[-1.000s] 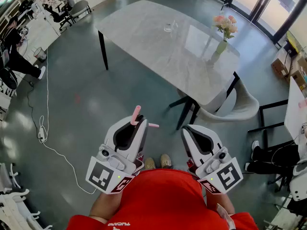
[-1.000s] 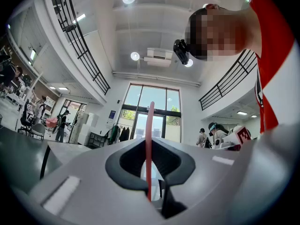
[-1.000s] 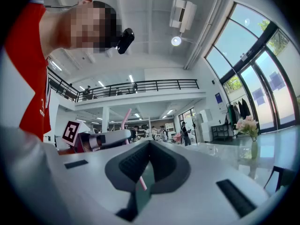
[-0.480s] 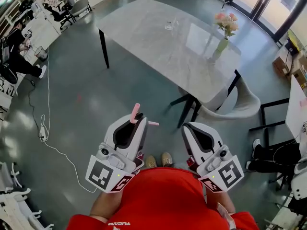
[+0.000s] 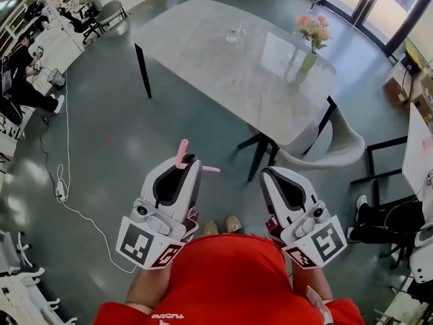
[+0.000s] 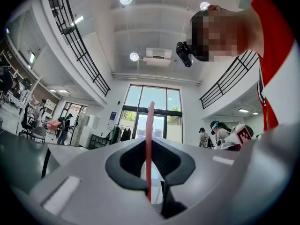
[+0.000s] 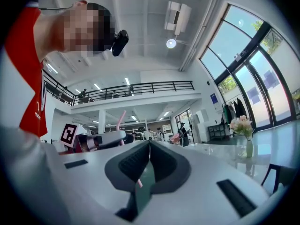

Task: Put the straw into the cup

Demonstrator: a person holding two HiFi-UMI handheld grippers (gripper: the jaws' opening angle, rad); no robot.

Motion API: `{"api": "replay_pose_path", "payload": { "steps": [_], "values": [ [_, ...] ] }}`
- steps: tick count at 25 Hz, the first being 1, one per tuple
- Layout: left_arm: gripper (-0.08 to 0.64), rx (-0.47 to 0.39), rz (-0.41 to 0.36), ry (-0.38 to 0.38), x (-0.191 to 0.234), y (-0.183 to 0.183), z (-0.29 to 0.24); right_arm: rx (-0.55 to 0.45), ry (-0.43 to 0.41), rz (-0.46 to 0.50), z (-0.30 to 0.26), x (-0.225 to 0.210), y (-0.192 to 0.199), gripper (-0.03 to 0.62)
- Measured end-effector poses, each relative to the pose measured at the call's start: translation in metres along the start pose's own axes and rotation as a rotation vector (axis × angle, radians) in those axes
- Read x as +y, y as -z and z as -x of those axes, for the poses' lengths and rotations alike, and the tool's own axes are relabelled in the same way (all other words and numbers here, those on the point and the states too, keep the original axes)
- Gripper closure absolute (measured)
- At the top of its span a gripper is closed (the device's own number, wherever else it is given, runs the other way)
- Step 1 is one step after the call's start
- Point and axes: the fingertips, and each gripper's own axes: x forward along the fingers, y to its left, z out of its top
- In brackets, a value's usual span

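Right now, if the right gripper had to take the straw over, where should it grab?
The straight end of the straw sticking out past the left gripper's tips, approached from the right, across its length. That part is bare; the middle is clamped in the left gripper. The right gripper is shut, so open it first.

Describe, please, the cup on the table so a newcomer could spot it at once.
Find the large grey marble table ahead of the person. Near its far edge stands a small clear glass cup. Unlike the flower vase to its right, it is squat and transparent.
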Motion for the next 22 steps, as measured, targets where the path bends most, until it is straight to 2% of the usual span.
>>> {"api": "replay_pose_path", "payload": {
  "steps": [4,14,22],
  "values": [
    [0.525,-0.005,-0.021,-0.013,-0.004,-0.001,-0.013,-0.010,0.000,0.000,0.006,-0.019,-0.005,0.591],
    [0.525,0.006,-0.060,-0.070,-0.016,0.006,-0.039,-0.008,-0.077,-0.016,0.015,-0.050,-0.002,0.591],
    [0.525,0.015,-0.076,-0.094,-0.022,0.006,-0.053,-0.008,-0.100,-0.023,0.018,-0.068,-0.002,0.591]
  ]
}}
